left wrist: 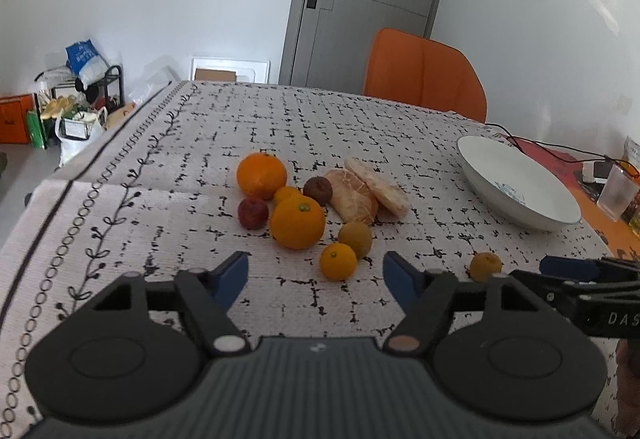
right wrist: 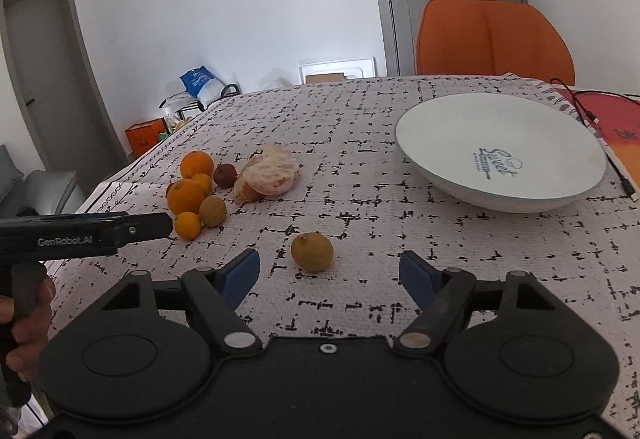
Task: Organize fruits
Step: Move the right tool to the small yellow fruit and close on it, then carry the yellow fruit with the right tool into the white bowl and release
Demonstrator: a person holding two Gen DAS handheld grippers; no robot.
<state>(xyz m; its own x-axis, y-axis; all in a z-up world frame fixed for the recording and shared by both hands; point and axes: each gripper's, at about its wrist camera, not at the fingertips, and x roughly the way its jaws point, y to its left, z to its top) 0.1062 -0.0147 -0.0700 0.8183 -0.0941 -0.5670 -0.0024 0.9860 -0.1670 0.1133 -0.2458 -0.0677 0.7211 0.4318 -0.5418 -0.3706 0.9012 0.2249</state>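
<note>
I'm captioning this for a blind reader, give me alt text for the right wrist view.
Open right tongs hover over a patterned tablecloth, a small yellowish fruit lying just ahead between the tips. An empty white bowl sits right; a fruit pile lies left.

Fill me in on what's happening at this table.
A person holds a claw in each hand over a table with fruit to sort. The left claw is open in front of a small orange at the near edge of the fruit pile. The right claw is open near a lone yellowish fruit lying apart. Neither grips anything. The white bowl is empty.
</note>
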